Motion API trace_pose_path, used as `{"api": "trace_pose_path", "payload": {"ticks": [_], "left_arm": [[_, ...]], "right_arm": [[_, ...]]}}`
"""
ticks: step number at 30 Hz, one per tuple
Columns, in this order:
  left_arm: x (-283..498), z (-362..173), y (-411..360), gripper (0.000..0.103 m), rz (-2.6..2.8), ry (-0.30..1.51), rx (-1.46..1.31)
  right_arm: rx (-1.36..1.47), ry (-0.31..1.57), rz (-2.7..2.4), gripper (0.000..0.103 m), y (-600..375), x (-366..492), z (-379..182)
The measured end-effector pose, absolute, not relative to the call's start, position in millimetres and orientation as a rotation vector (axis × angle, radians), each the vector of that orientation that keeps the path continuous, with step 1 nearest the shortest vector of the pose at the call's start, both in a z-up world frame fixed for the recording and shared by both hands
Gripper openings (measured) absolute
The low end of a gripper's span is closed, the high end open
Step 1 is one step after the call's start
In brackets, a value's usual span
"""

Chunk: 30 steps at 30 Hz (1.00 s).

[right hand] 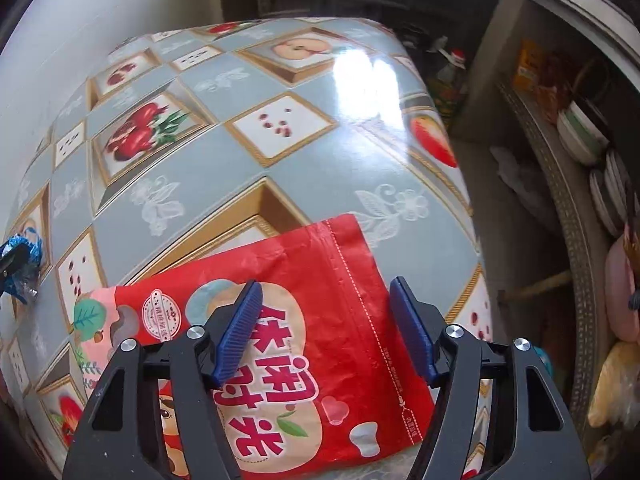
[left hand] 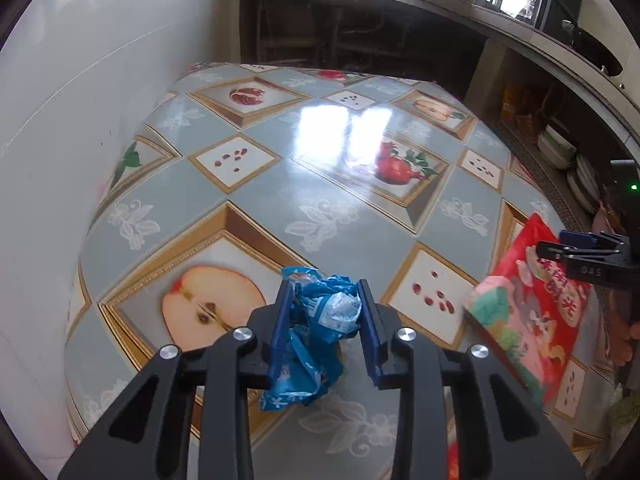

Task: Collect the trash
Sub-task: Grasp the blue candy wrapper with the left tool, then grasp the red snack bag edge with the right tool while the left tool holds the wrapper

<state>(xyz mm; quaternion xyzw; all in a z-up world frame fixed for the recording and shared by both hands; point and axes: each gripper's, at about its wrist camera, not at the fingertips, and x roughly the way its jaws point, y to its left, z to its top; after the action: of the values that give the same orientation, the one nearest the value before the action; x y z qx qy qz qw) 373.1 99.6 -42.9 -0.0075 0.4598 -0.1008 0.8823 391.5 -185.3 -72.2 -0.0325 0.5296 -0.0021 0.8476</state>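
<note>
Pinching a crumpled blue wrapper [left hand: 316, 320], left claw [left hand: 325, 320]; only right wrist view: right claw [right hand: 326, 332] wide above red snack bag [right hand: 320, 280].

A crumpled wrapper [left hand: 316, 320] lies on the table [left hand: 256, 200], near its front edge. To the wrapper's right on the table lies a snack bag [right hand: 320, 320]. Shelves with bowls [right hand: 580, 136] stand off the table's right side.

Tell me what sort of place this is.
Probably a home kitchen or dining corner: a table under a fruit-print oilcloth, stacked bowls and plates on a side shelf, and snack wrappers lying on the tabletop.
</note>
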Motion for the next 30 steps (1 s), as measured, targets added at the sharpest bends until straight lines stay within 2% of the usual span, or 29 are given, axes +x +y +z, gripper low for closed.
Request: {"api": "trace_pose_path", "payload": {"ticks": [9, 17, 23, 30], "left_arm": [[324.7, -43.9, 72.2, 0.028, -0.350, 0.976, -0.049], [280.0, -45.5, 60.6, 0.027, -0.407, 0.989, -0.045], [234.2, -47.6, 35.3, 0.027, -0.535, 1.034, -0.102], [205.6, -44.7, 24.7, 0.027, -0.547, 1.029, -0.102]], "right_arm": [[-0.274, 1.023, 0.233, 0.060, -119.2, 331.1, -60.0], [0.198, 1.019, 0.196, 0.062, -188.6, 243.7, -22.7], [0.296, 1.085, 0.116, 0.062, -209.8, 204.0, -39.4], [0.380, 1.116, 0.057, 0.062, -223.4, 198.8, -55.7]]}}
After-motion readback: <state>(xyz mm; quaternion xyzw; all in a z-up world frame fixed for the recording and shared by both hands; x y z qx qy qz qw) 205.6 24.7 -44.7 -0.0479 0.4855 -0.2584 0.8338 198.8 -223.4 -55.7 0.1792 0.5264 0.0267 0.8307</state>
